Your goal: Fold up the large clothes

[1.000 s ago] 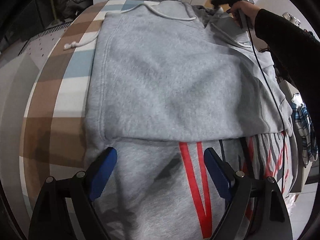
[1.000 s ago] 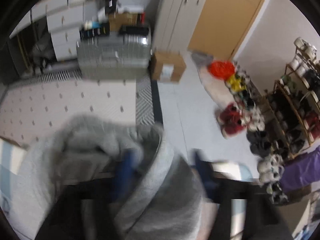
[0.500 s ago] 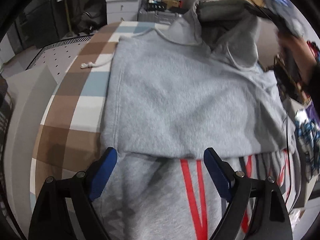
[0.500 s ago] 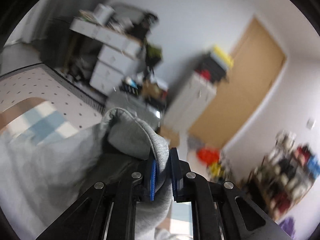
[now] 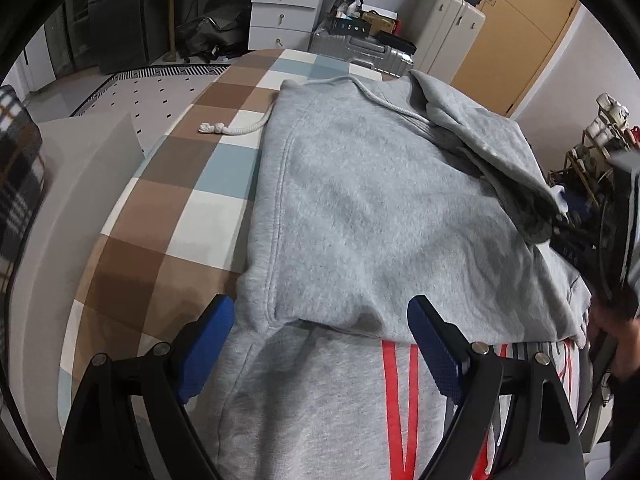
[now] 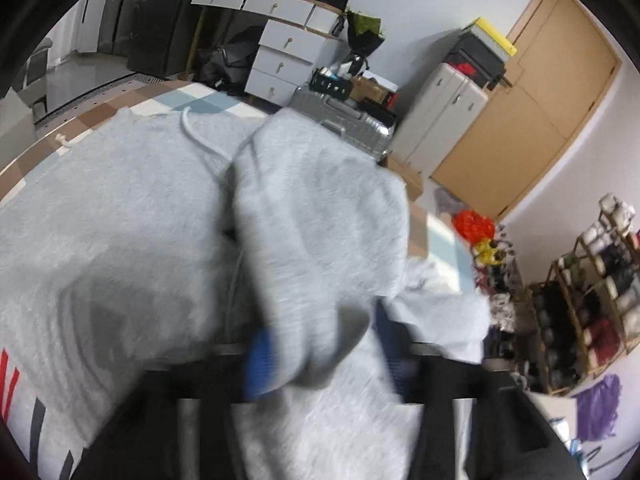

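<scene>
A soft grey hooded sweatshirt (image 5: 360,208) with red stripes near its bottom lies folded on a checked brown, white and blue tablecloth (image 5: 168,216), its white drawstring (image 5: 236,128) trailing toward the left edge. Only the right wrist view shows the hood (image 6: 320,216) lying loosely between the blue pads of the right gripper (image 6: 324,356), whose jaws have just been opening. The left gripper (image 5: 320,352) hangs wide open over the sweatshirt's near part, holding nothing.

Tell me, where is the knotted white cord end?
In the left wrist view, the cord end lies on the checked cloth, just left of the grey hoodie.
</scene>
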Demonstrator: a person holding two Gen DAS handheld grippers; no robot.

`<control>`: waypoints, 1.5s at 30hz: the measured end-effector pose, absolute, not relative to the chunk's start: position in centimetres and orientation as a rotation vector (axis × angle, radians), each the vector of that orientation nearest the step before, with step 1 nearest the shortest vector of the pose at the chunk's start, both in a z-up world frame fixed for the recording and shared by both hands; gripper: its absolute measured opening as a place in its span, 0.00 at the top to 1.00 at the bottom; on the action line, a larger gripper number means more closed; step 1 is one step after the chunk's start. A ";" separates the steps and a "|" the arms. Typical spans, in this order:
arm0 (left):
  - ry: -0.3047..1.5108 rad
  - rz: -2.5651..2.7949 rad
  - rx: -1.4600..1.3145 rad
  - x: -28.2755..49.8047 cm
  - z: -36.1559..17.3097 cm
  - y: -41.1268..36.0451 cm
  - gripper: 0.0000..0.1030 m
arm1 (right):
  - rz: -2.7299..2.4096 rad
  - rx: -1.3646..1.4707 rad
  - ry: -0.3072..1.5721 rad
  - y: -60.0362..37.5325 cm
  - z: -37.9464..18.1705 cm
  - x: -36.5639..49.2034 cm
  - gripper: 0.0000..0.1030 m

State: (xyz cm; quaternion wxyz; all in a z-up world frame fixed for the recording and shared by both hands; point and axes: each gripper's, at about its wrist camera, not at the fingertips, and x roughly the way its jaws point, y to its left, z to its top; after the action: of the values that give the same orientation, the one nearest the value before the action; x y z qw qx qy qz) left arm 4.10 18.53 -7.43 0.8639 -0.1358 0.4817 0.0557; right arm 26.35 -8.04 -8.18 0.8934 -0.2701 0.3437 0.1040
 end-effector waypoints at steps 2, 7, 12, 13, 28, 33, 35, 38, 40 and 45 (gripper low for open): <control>1.011 0.111 -0.281 4.0 -7.4 18.3 0.17 | 0.243 -0.580 0.662 -7.0 -6.7 26.9 0.12; 1.027 0.097 -0.261 4.2 -7.6 17.9 0.17 | 0.275 -0.671 0.706 -2.5 -7.4 29.8 0.11; 1.040 0.089 -0.244 4.3 -7.8 17.9 0.17 | 0.285 -0.656 0.960 0.8 -11.4 35.8 0.30; 1.042 0.088 -0.242 4.3 -7.8 17.9 0.17 | 0.290 -0.664 0.980 1.0 -11.9 36.2 0.37; 1.053 0.090 -0.254 4.6 -8.1 18.0 0.17 | -0.170 -0.798 0.470 -1.6 0.7 37.7 0.90; 1.027 0.110 -0.246 4.4 -7.8 18.4 0.17 | -0.199 -0.845 0.164 -0.1 6.2 34.1 0.90; 1.015 0.118 -0.260 4.4 -7.7 18.9 0.17 | -0.172 -0.816 0.068 0.1 8.0 31.5 0.90; 0.984 0.132 -0.297 4.2 -7.2 20.0 0.17 | -0.067 -0.759 -0.010 -0.5 9.4 26.7 0.90; 0.954 0.138 -0.331 3.9 -6.6 20.8 0.17 | -0.004 -0.743 -0.056 -1.3 8.8 22.4 0.90; 0.867 0.171 -0.431 3.1 -5.3 22.5 0.17 | 0.127 -0.663 -0.049 -4.0 4.6 11.3 0.90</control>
State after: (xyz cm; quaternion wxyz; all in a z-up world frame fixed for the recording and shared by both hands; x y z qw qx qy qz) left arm 3.07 22.51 -5.29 0.8817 -0.2067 0.4161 0.0823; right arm 11.29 -4.04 4.60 0.9433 -0.3251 -0.0241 0.0624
